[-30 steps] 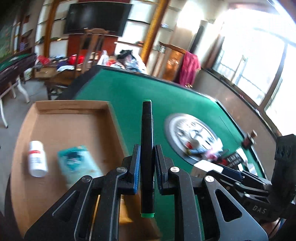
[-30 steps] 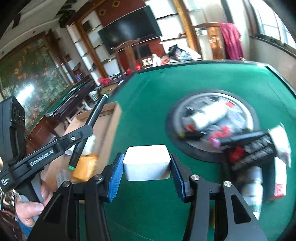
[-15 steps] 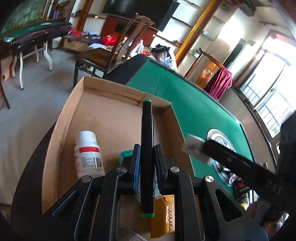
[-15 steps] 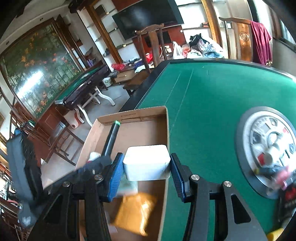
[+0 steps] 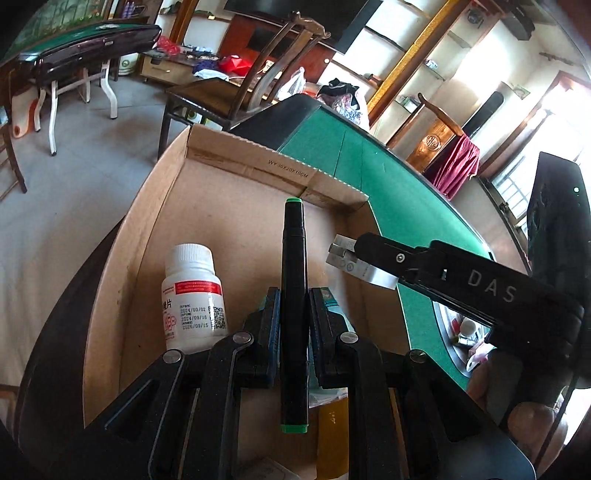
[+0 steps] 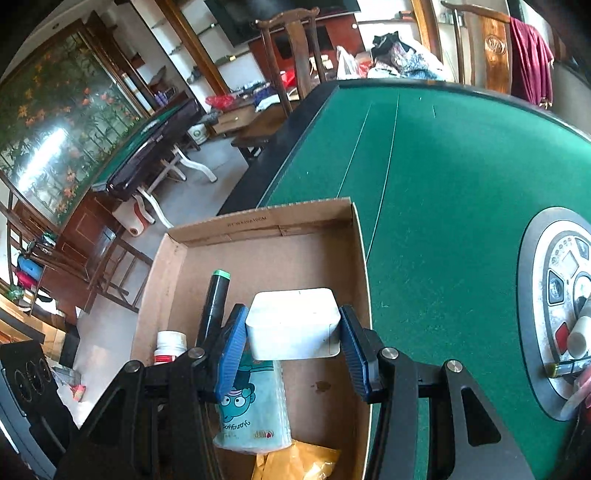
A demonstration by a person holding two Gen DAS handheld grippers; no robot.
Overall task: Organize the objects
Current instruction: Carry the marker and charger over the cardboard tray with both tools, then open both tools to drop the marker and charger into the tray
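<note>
You're in a home games/living rm: green-felt mahjong table (image 6: 461, 177) w/ centre console (image 6: 561, 295) near right, 2nd folded table (image 6: 147, 147) far left, carved wooden chairs (image 6: 295, 55), wall TV (image 6: 258, 14), shelving, floral mural (image 6: 55, 122) far left.

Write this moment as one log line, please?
left gripper: holds black marker | right gripper: holds white box | both over cardboard tray

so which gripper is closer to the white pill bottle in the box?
Left. The left gripper, shut on the black marker, sits right beside the pill bottle. The right gripper, holding the white box, is farther over, near the cardboard box's table-side wall.
</note>
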